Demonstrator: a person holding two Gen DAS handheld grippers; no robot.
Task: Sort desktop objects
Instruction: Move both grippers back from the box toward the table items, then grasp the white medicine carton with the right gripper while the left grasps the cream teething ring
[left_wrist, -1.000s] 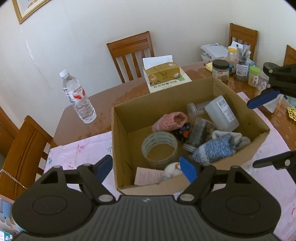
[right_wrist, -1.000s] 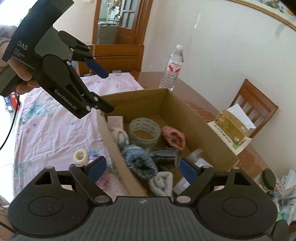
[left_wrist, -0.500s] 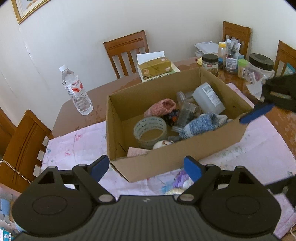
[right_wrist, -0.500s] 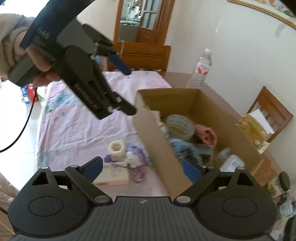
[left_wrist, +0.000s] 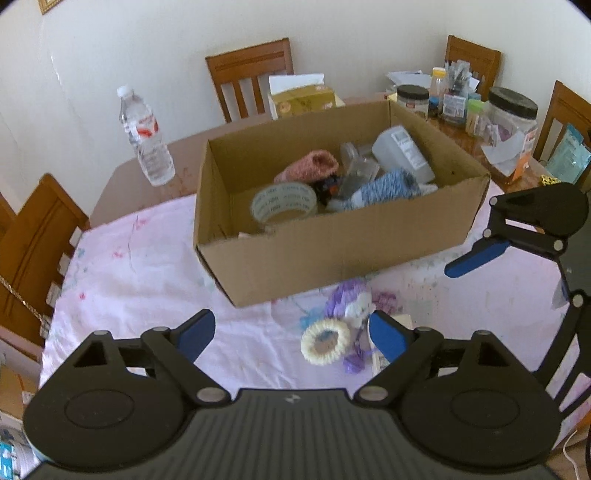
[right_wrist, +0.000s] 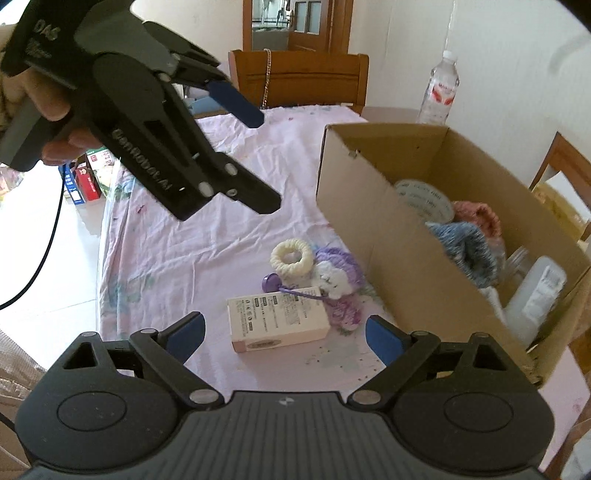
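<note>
A cardboard box (left_wrist: 332, 243) (right_wrist: 388, 236) stands on the pink cloth and holds a tape roll (left_wrist: 284, 203), a pink knit piece (left_wrist: 310, 168), a blue knit piece (left_wrist: 380, 188) and a white bottle (left_wrist: 402, 153). In front of it lie a cream hair scrunchie (right_wrist: 291, 257) (left_wrist: 325, 341), a purple knitted toy (right_wrist: 338, 280) (left_wrist: 354, 299) and a white carton (right_wrist: 277, 320). My left gripper (left_wrist: 291, 334) is open and empty above the cloth. My right gripper (right_wrist: 284, 334) is open and empty, just over the carton.
A water bottle (left_wrist: 146, 142) stands left of the box. A tissue box (left_wrist: 299, 94) and several jars (left_wrist: 511, 114) are behind it. Wooden chairs (left_wrist: 251, 74) ring the table. The left gripper's body (right_wrist: 147, 122) hangs at upper left in the right wrist view.
Both grippers have drawn back from over the box to the cloth in front of it. The scrunchie, toy and carton have come into view. Both stay open.
</note>
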